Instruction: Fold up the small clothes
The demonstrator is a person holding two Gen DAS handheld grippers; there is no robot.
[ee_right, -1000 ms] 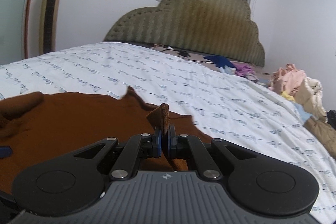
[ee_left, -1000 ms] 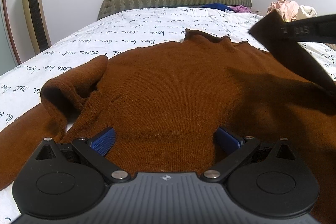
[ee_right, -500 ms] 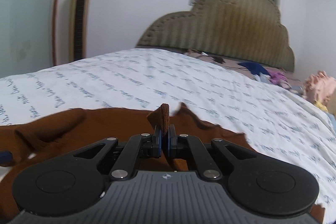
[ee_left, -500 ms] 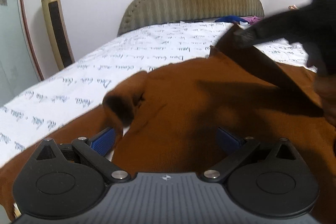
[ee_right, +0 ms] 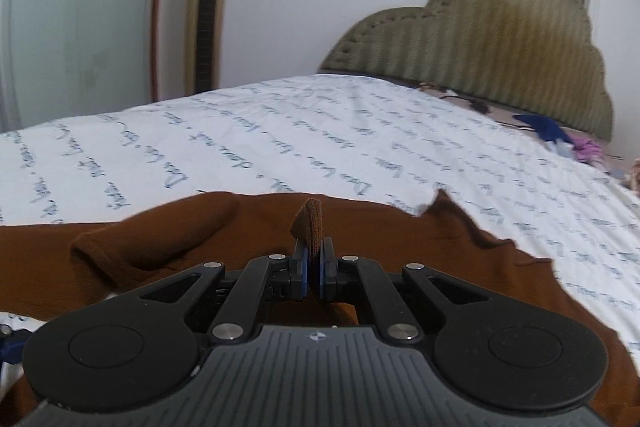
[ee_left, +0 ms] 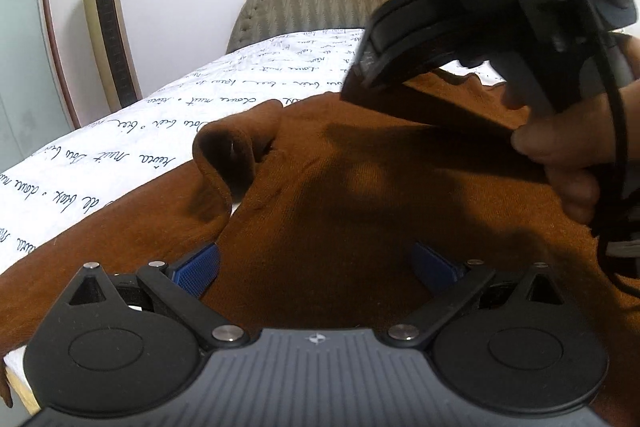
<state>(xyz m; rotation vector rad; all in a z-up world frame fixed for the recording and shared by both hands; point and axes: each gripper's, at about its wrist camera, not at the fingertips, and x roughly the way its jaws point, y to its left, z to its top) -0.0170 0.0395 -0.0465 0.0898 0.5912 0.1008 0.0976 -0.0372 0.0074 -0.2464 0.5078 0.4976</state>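
Left wrist view: my left claw (ee_left: 316, 265) gapes wide over the brown sweater (ee_left: 360, 211) lying on the bed sheet (ee_left: 132, 155), whose cursive print I can't read. My right claw (ee_right: 314, 263), pinched tight on a sweater fold, has swung leftward since a second ago, now looming overhead.

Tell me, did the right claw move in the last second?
Yes. Shut on the brown sweater, the right claw has swung left: in its view the headboard slid rightward and the gold tower fan came toward the middle.
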